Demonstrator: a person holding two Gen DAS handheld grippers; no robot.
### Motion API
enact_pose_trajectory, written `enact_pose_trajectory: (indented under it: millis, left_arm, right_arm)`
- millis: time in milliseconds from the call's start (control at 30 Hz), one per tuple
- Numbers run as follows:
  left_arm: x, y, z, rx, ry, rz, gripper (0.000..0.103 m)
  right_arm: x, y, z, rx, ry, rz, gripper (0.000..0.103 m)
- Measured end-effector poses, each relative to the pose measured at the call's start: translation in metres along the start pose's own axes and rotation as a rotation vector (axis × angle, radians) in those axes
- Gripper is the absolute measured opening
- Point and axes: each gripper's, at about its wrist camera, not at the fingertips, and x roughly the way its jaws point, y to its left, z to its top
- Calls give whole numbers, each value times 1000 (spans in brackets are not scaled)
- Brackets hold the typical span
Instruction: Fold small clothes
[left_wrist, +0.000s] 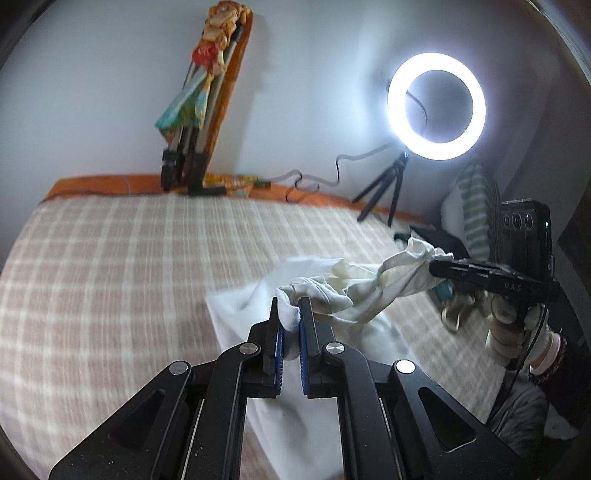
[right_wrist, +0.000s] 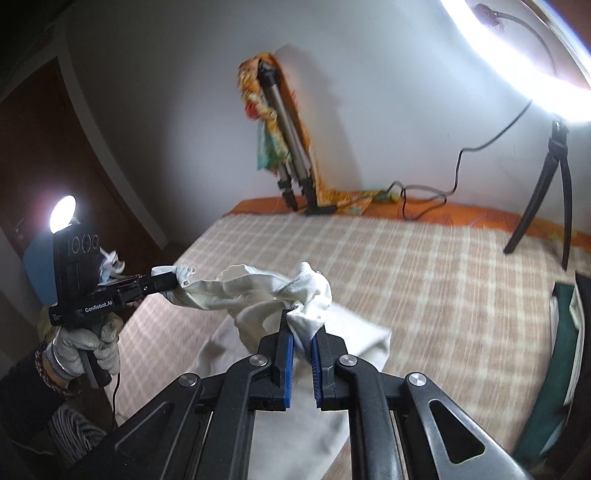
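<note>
White cotton garment (left_wrist: 354, 284) hanging slack in the air over the checked bed (left_wrist: 110, 266) | left tool (left_wrist: 291, 317) pinching one edge, right tool (right_wrist: 303, 328) pinching the other | person likely lifting both ends to spread it out for folding.

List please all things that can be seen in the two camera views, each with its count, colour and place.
garment: one, white, lifted above the bed, stretched between both grippers
bedcover: one, beige and white check, over the bed
sheet: one, orange, along the bed's far edge by the wall
ring lamp: one, white light on a black tripod, far right corner of the bed
folded tripod: one, silver and black, draped in colourful cloth, leaning on the wall
cable: one, grey, by the wall
left gripper: one, black with blue pads, shut on the garment
right gripper: one, black with blue pads, shut on the garment
gloved hand: one, white glove, holding the left gripper's handle
</note>
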Motion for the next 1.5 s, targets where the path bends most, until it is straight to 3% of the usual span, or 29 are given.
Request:
enact_pose_trajectory:
  millis: [300,467,600,667,733,800,933,1000,1067,1167,1233,1300,1400,1433,1467,1500]
  left_arm:
    - [-7,-7,-58,17,65,23,5]
    - [-18,-23,-74,132,45,44,5]
    - [-19,-32,-88,207,107,42,9]
    - [-21,-37,-98,257,150,66,11]
    - [-27,-38,-105,286,182,84,11]
    - [-35,-40,-109,298,186,93,11]
    - [-54,-43,-108,284,141,103,16]
    - [-56,-45,-107,270,118,96,33]
    - [-52,-50,-109,292,114,98,34]
    - [-40,-64,-119,395,148,131,34]
    - [-31,-73,-124,476,166,163,34]
    - [-22,-78,-126,525,171,195,34]
    - [-13,-80,-124,558,177,195,32]
    - [-9,-80,-123,570,186,191,26]
    - [-6,-80,-122,580,192,197,10]
    - [-4,-78,-120,583,194,208,9]
  right_arm:
    - [3,14,-72,-72,62,-46,6]
    - [-9,25,-94,-179,48,-80,6]
    - [-17,30,-109,-291,63,-155,7]
    - [-20,32,-118,-351,94,-188,13]
    - [-27,35,-126,-389,117,-203,28]
    - [-39,39,-132,-412,114,-198,26]
    - [-57,43,-133,-411,71,-186,33]
    - [-56,43,-130,-380,60,-175,34]
    - [-51,44,-128,-367,55,-163,34]
    - [-42,62,-135,-457,70,-174,38]
    - [-34,73,-142,-521,83,-185,53]
    - [-26,78,-146,-559,95,-209,56]
    - [-12,81,-148,-606,104,-269,54]
    - [-7,82,-149,-621,114,-283,48]
    - [-4,82,-149,-629,124,-292,40]
    - [-1,82,-150,-630,134,-298,22]
